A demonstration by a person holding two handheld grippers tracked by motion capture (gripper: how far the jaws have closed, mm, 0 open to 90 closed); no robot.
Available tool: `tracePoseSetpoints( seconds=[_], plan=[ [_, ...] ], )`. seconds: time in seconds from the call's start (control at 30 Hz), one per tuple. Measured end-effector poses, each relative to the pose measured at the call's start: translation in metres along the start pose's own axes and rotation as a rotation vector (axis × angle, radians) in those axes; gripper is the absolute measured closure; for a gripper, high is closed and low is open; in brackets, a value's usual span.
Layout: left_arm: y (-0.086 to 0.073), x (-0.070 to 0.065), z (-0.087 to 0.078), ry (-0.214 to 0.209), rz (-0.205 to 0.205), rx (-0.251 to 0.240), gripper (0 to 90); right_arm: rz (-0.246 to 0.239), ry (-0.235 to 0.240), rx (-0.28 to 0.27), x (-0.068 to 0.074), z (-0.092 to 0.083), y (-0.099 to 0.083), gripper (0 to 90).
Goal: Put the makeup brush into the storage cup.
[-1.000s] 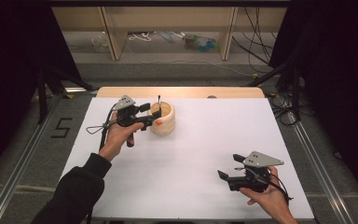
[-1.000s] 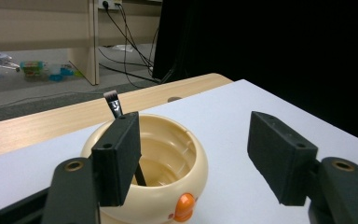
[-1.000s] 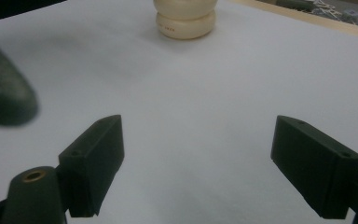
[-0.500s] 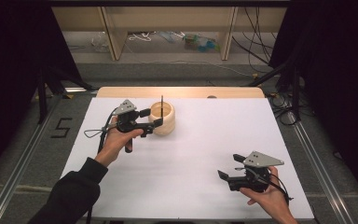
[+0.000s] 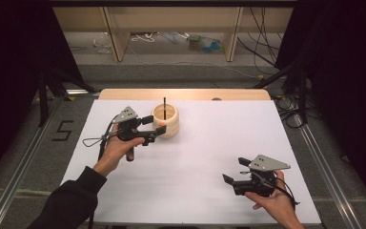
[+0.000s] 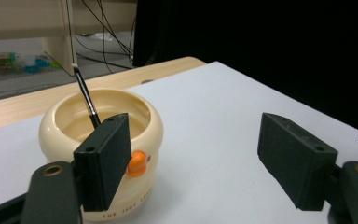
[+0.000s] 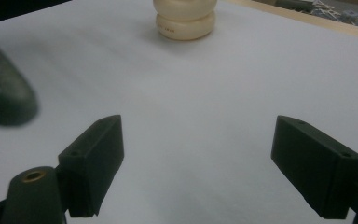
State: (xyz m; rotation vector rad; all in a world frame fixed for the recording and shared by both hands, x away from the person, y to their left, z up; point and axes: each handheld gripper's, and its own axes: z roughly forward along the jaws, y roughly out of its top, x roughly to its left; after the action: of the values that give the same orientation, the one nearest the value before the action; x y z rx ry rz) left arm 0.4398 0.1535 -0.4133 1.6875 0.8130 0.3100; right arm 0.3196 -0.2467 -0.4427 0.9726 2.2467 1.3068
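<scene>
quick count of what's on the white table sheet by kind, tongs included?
Cream ceramic pot: 1
Black brush standing in the pot: 1
Hand-held tongs: 2, left tongs open beside the pot, right tongs open over bare sheet
Total: 4

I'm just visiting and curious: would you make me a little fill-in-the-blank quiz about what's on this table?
1. The thin black brush stands inside the cream ____.
2. The left gripper has its jaws ____, with nothing between them.
3. The pot has a small ____ knob on its side.
4. The right gripper hovers over the ____ table cover.

Missing words: pot; open; orange; white
</scene>
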Motion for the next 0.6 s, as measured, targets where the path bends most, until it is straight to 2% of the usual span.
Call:
tracePoseSetpoints(
  seconds=[0.03,0.2,0.4,0.47,0.5,0.6],
  plan=[
    [0.0,0.0,-0.001,-0.001,0.01,-0.003,25.1,0.008,0.002,0.003,0.0,0.0,0.0,18.1],
    [-0.003,-0.005,-0.005,-0.013,0.001,-0.008,25.2,0.001,-0.001,0.0,0.0,0.0,0.0,18.1],
    [-0.005,-0.009,-0.011,-0.019,0.014,-0.014,25.1,0.001,-0.001,0.0,0.0,0.0,0.0,18.1],
    [-0.006,-0.01,-0.013,-0.025,0.016,-0.013,25.0,0.017,0.005,0.007,0.001,-0.001,0.0,18.1],
    [-0.006,-0.01,-0.015,-0.024,0.019,-0.007,24.7,0.001,0.0,0.0,0.0,-0.001,0.0,18.1],
    [-0.009,-0.012,-0.019,-0.029,0.017,-0.017,24.7,0.004,-0.002,-0.002,0.0,-0.001,0.0,18.1]
  ],
)
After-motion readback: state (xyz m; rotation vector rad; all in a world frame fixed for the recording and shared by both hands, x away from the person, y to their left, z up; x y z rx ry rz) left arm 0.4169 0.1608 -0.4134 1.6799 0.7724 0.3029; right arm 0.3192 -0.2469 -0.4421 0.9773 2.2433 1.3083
